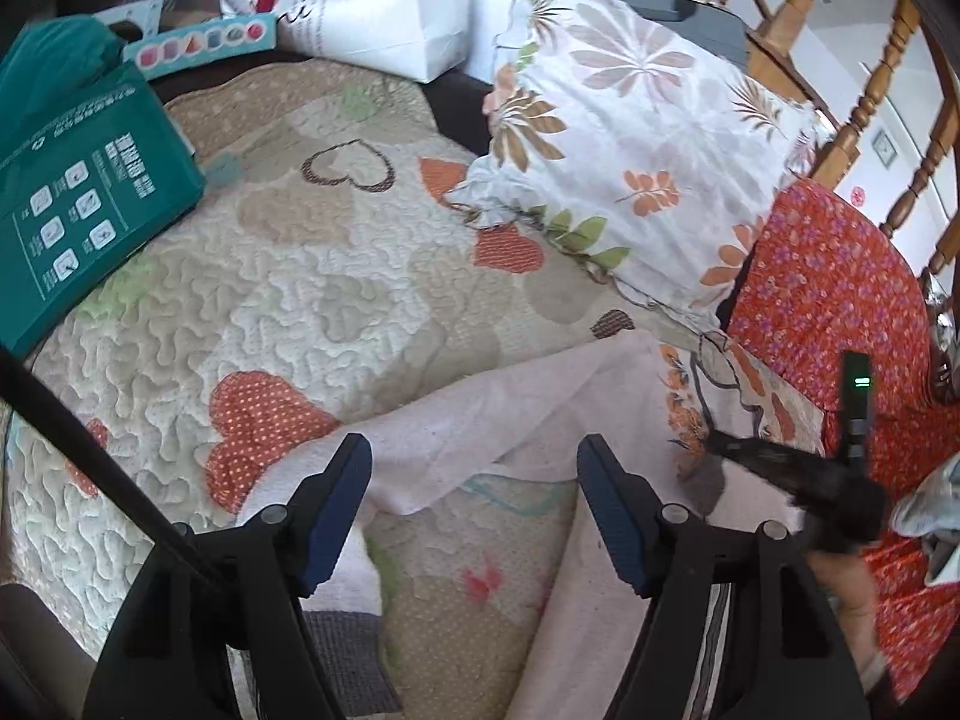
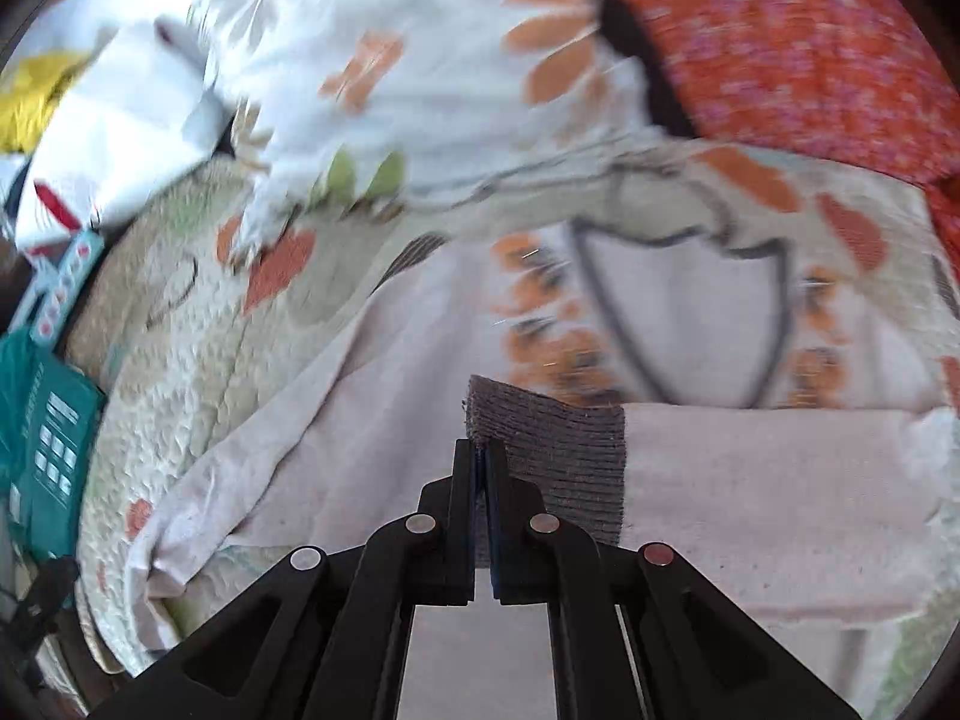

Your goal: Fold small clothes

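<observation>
Pale pink garment, looks like a small sweatshirt with grey ribbed cuffs, lies spread on the heart-print quilt covering the bed, partly folded with one sleeve across the body.

Right tool: jaws pressed together, pinching the grey ribbed cuff of the sleeve at its corner. The right wrist view is motion-blurred, so detail beyond the cuff is soft. Left tool: jaws stand fairly wide, hovering just over the pink fabric, nothing between the pads; quilt and cloth show in the gap.

Handling, as judgement: thin knit, light, limp, not slippery on the textured quilt, nothing breakable. It will sag and crease wherever it is lifted, so single-point pulls drag the whole piece. Best holds are the firmer parts: ribbed cuffs, hem band, shoulder seams. The cuff corner grip looks secure for carrying the sleeve over. The left tool would do well to pin or pinch the opposite edge to stop bunching.

Around it: floral pillow just beyond the garment, red flowered fabric to the right, white paper bag at the back.

Writing: teal package at left has white icons and text, too small to read. The bag has script lettering, not legible. The garment's front print shows a grey outline shape with orange motifs, no readable words.
</observation>
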`<state>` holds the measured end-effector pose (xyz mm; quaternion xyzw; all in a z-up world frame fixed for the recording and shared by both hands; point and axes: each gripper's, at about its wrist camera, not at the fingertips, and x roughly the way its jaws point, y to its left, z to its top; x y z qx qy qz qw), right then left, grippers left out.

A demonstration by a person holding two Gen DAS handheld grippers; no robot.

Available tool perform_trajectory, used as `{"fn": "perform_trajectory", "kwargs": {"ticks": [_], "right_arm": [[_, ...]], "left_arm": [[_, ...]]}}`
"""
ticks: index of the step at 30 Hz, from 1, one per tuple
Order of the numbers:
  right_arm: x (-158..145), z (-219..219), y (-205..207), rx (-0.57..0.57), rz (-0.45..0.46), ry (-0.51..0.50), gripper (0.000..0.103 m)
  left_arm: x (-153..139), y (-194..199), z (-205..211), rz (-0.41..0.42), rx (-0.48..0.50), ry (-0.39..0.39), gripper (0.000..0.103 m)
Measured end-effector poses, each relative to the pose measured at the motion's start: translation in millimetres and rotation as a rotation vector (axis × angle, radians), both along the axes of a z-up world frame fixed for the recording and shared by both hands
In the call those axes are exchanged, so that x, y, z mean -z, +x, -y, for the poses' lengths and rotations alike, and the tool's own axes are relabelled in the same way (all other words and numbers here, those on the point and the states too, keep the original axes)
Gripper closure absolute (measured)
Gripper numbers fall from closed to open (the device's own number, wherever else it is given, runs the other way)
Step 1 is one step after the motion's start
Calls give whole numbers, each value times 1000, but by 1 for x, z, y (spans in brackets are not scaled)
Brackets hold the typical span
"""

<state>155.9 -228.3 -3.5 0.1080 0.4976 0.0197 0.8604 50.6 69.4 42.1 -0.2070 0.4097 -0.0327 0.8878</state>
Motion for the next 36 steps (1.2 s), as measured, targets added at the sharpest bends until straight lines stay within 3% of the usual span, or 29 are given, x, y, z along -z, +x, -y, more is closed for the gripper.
{"fn": "perform_trajectory", "kwargs": {"ticks": [5, 10, 14, 18, 22, 28, 32, 34, 36], "right_arm": [[38, -32, 24, -64, -80, -6, 96], [30, -53, 22, -136, -47, 42, 96], [10, -71, -4, -232, 8, 10, 76], [7, -99, -46, -389, 10, -2, 75], [22, -135, -83, -530, -27, 21, 71], [51, -188, -124, -669, -83, 84, 62], [60, -203, -137, -638, -61, 99, 56], [59, -206, -144, -624, -40, 62, 58], [57, -209, -144, -641, -50, 34, 82]], "left_arm": [[-1, 4, -21, -10, -61, -47, 33], [-6, 3, -44, 5, -141, -53, 33], [-21, -2, -78, 40, -247, -8, 33], [-32, -11, -134, 68, -439, 25, 30], [-29, -26, -177, 63, -565, -43, 28], [-22, -31, -185, 41, -580, -77, 28], [-22, -30, -180, 37, -557, -78, 28], [-21, -28, -178, 36, -547, -80, 28], [-20, -27, -176, 34, -540, -82, 28]]}}
